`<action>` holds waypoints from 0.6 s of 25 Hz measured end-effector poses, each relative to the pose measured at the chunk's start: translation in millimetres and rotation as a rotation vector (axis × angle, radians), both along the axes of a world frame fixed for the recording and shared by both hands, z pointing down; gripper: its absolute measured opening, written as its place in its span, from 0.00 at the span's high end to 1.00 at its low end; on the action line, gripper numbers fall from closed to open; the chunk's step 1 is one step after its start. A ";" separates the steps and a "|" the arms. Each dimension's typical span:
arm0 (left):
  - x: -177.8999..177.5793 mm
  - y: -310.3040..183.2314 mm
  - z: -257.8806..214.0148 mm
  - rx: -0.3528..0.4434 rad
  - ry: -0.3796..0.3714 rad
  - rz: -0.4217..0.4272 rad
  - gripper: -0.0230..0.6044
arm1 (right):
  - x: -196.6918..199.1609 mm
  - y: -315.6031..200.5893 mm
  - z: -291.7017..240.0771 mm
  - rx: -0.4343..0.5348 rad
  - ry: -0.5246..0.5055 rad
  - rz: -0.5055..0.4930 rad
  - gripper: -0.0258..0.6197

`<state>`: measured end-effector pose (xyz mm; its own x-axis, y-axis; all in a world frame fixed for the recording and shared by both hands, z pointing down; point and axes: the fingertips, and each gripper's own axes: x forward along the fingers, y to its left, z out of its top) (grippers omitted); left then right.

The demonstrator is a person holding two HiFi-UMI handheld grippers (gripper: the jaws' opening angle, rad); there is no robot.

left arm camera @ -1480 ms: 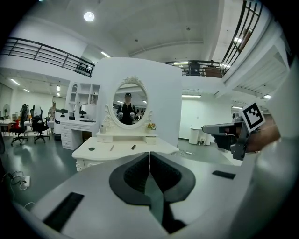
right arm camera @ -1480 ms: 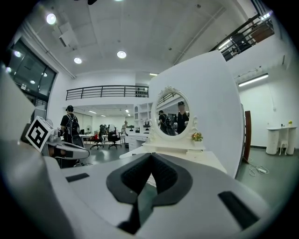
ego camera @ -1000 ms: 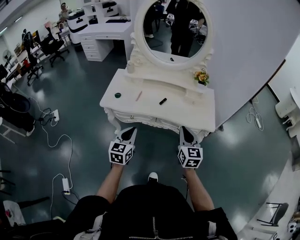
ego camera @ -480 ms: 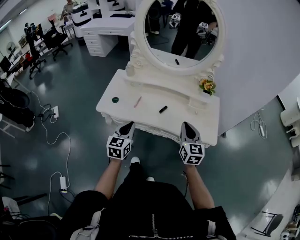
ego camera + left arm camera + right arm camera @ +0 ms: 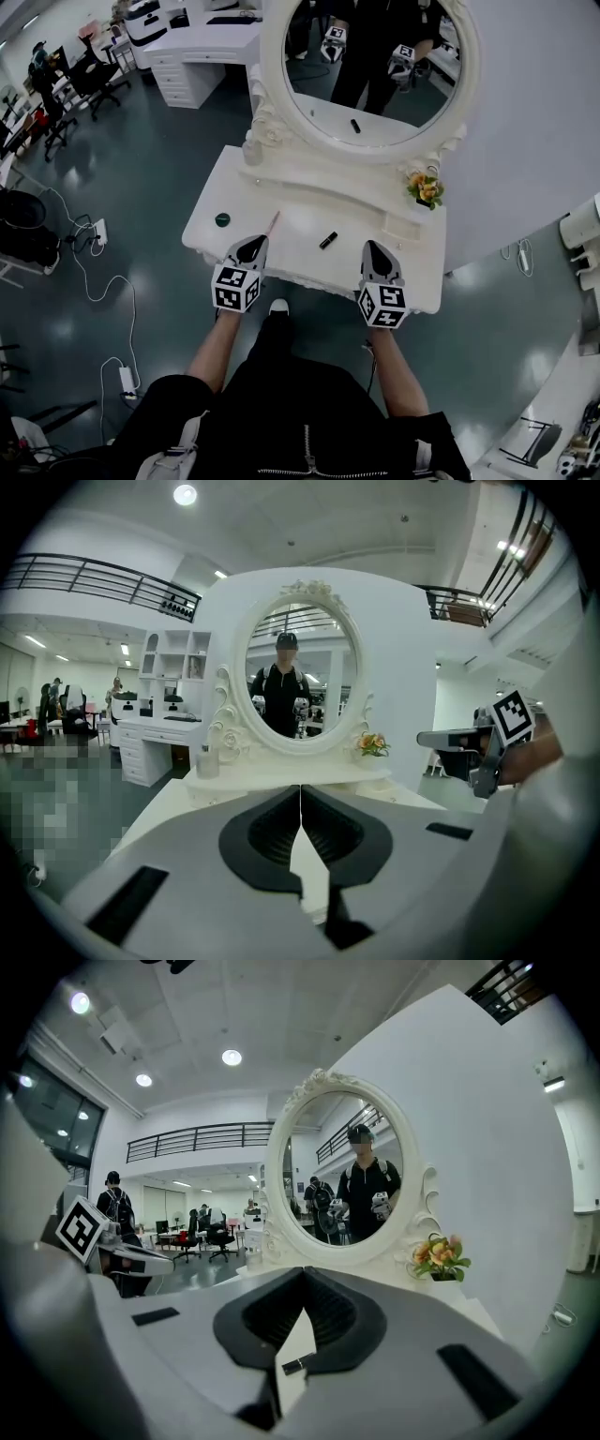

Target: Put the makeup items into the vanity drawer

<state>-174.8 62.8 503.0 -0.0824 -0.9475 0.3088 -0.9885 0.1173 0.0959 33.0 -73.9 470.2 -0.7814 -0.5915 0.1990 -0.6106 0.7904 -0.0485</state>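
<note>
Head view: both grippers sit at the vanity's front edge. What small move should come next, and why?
Probably open the left gripper and lower it onto the pink stick just ahead of it. Both it and the right gripper are shut and empty, while the stick, black tube and green compact lie on the vanity top. The drawer's front is out of sight.

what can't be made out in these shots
- Vanity drawer: head view, its front lies under the tabletop overhang.
- Green round item, pink stick, black tube: head view, too small to identify.
- Tabletop items: left gripper view, covered by the left gripper's own body.
</note>
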 end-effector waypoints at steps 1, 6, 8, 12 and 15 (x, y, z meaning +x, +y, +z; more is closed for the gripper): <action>-8.4 -10.5 1.7 -0.003 0.004 0.009 0.93 | -10.6 -8.6 0.7 0.002 0.010 0.000 0.95; -50.8 -69.7 -6.0 0.011 -0.001 0.063 0.93 | -62.7 -57.6 -14.4 0.033 0.015 0.016 0.95; -70.2 -89.9 -9.6 0.017 -0.006 0.078 0.93 | -81.7 -75.3 -16.7 0.035 0.016 0.026 0.95; -108.4 -114.5 -7.4 0.015 -0.006 0.086 0.93 | -118.2 -100.9 -13.9 0.032 0.022 0.035 0.95; -136.8 -126.2 -4.9 0.012 0.001 0.080 0.93 | -145.5 -110.2 -15.1 0.035 0.011 0.033 0.95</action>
